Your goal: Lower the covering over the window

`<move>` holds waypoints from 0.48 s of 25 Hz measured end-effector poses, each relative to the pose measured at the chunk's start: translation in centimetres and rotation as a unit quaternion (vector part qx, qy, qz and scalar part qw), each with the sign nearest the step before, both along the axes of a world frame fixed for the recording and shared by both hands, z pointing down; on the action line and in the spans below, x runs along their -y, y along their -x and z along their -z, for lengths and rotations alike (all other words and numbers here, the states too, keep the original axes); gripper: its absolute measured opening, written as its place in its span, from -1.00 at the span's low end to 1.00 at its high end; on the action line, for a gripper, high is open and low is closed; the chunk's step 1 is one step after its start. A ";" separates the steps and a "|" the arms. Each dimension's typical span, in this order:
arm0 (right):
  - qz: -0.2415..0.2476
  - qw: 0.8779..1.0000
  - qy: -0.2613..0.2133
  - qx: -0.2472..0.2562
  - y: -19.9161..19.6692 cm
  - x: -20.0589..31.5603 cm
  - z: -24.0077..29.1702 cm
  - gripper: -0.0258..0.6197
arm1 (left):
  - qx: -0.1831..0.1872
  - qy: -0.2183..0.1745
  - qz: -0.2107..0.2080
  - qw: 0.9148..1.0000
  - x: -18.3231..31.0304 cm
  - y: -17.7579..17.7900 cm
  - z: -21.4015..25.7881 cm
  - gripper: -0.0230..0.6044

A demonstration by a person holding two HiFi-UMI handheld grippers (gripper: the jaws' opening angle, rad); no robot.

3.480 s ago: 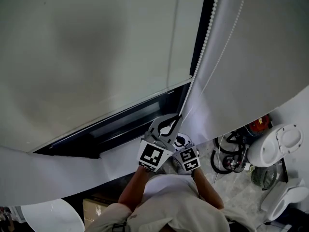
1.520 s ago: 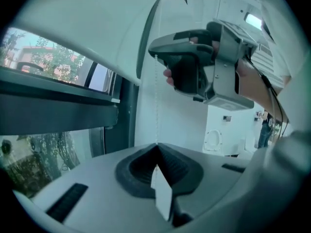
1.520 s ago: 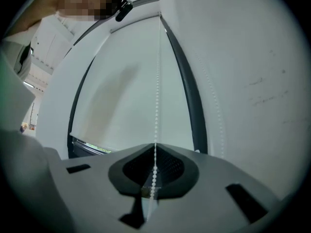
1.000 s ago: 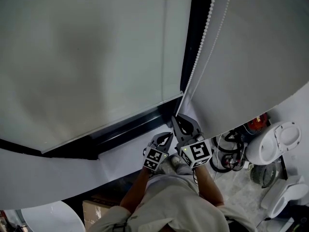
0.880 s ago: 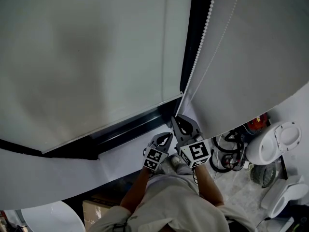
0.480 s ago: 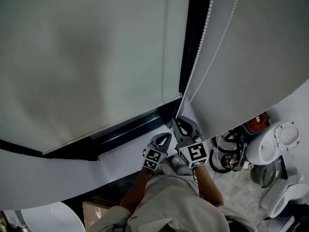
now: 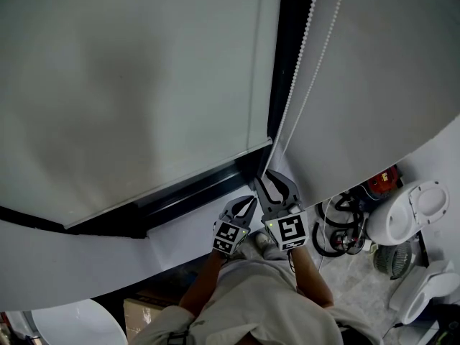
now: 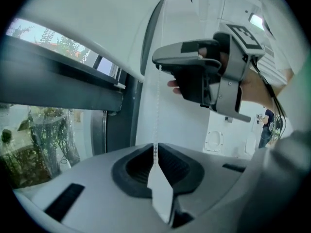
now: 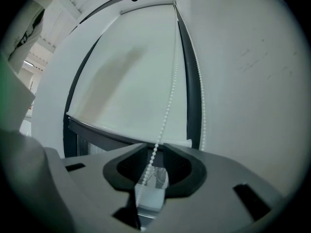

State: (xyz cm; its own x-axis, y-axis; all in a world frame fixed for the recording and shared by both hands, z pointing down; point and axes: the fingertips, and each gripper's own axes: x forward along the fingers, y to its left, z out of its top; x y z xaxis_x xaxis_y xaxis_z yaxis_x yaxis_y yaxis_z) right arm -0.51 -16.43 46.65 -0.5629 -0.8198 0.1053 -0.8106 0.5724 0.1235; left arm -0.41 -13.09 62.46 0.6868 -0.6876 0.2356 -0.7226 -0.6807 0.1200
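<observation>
**A:** Where did the white fabric roller blind (image 7: 129,85) hang?

**B:** It filled the upper left and centre of the head view, and its flat sheet hung down over the window. Its straight bottom rail (image 7: 165,184) ran as a long slant from the lower left up to the centre right. It ended just beside the black upright window frame (image 7: 277,63).

**A:** Was there any room under that edge?

**B:** Yes. A dark strip of uncovered glass (image 7: 187,192) lay between the rail and the white sill (image 7: 172,246). In the left gripper view, greenery showed through the glass at the left.

**A:** And the pull?

**B:** The white beaded cord (image 7: 305,56) ran lengthwise from the top edge, right of centre, down to the grippers at lower centre. Its two strands lay close together, just right of the frame, against the plain white wall (image 7: 381,85).

**A:** What about the jaws?

**B:** The left gripper (image 8: 156,154) had its jaws pressed together on the cord, which rose straight up from them. The right gripper (image 9: 154,152) sat just above it in the head view. Its jaws had just been opening and stood narrowly apart, with the cord passing between them and the pads off it.
</observation>
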 end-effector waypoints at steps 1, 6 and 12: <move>-0.001 1.000 -0.002 -0.001 0.0 -0.1 0.1 -0.59 | -0.004 -0.003 0.002 1.000 0.0 0.1 0.3 -0.85; -0.009 1.000 -0.005 0.008 -0.7 -0.7 0.5 -0.47 | -0.027 -0.023 0.013 0.999 0.3 0.7 3.6 -0.54; -0.013 0.999 -0.010 0.031 -1.4 -1.7 1.6 -0.62 | -0.037 -0.057 0.028 0.997 0.3 2.1 7.3 -0.54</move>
